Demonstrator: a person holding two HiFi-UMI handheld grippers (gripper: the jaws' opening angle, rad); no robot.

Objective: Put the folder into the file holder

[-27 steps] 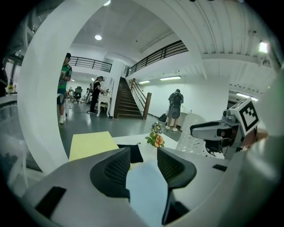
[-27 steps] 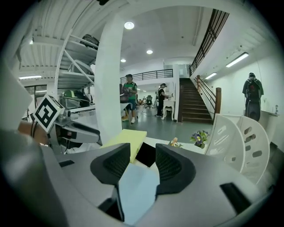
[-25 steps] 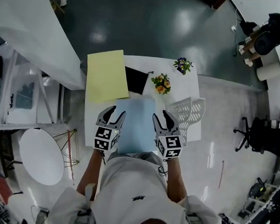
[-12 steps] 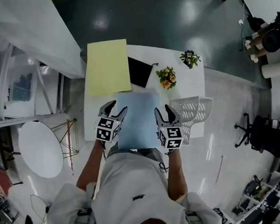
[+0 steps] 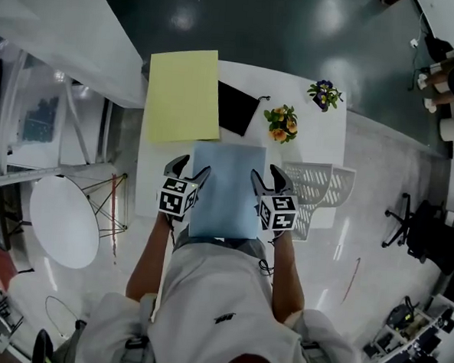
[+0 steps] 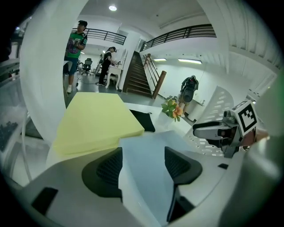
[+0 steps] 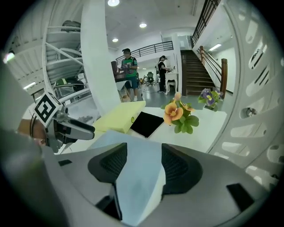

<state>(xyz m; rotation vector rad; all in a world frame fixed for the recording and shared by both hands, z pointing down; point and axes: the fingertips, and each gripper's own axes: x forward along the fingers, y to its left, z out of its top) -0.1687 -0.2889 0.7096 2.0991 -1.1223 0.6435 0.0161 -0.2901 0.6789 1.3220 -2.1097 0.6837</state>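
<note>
Light-blue folder [image 5: 227, 186] lying along the counter [image 5: 321, 140], just beside the white mesh file holder [image 5: 318, 192] and to its left as my head camera sees it — not yet in it. I have the left gripper [image 5: 192, 169] at the folder's edge away from the file holder and the right gripper [image 5: 266, 174] at the edge nearest it. Both pairs of fingers [image 6: 108, 167] have just been opening and now stand apart, with the sheet between them but not pinched. I read this as a re-grip. To do it well, I would close on a firm part of the edge and lift clear. I would then tip the folder upright, line its lower edge with a slot of the file holder, and lower it without nudging the holder. Writing: none legible — the cubes [image 5: 177, 199] carry only square markers, and the mark on my shirt [image 5: 219, 307] is too small to read.
</note>
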